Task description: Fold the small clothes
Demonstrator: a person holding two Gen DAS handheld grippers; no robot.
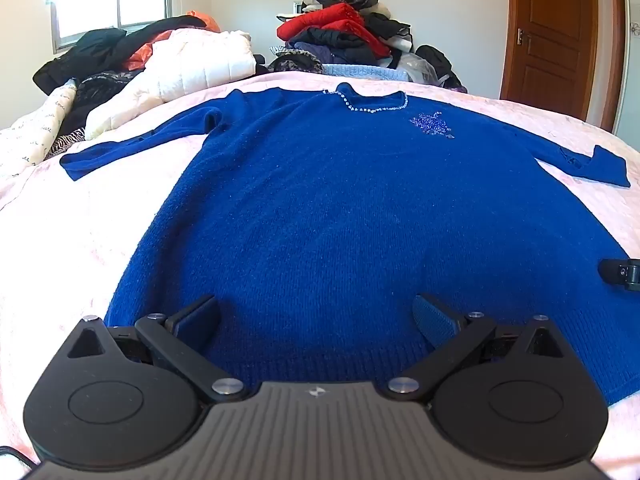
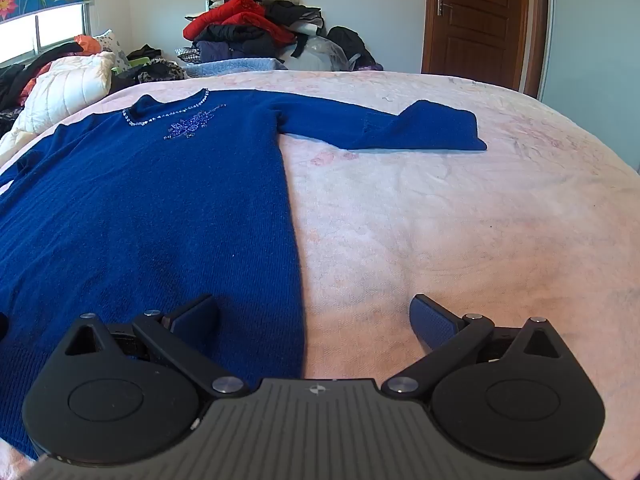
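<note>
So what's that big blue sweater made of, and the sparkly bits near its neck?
The big blue sweater looks like soft knitted wool or acrylic yarn: fuzzy and matte, with fine knit ribs showing. The sparkly bits look like small glass or plastic beads sewn on, since they glint; which one I can't tell.

Each handheld gripper, the left gripper (image 1: 316,316) and the right gripper (image 2: 314,316), has a ribbed grey body with a small diamond-shaped emblem behind the jaws. Black rounded housings flank it, black link arms pivot on silver screws, and the fingertips (image 1: 430,318) carry textured blue pads.
</note>
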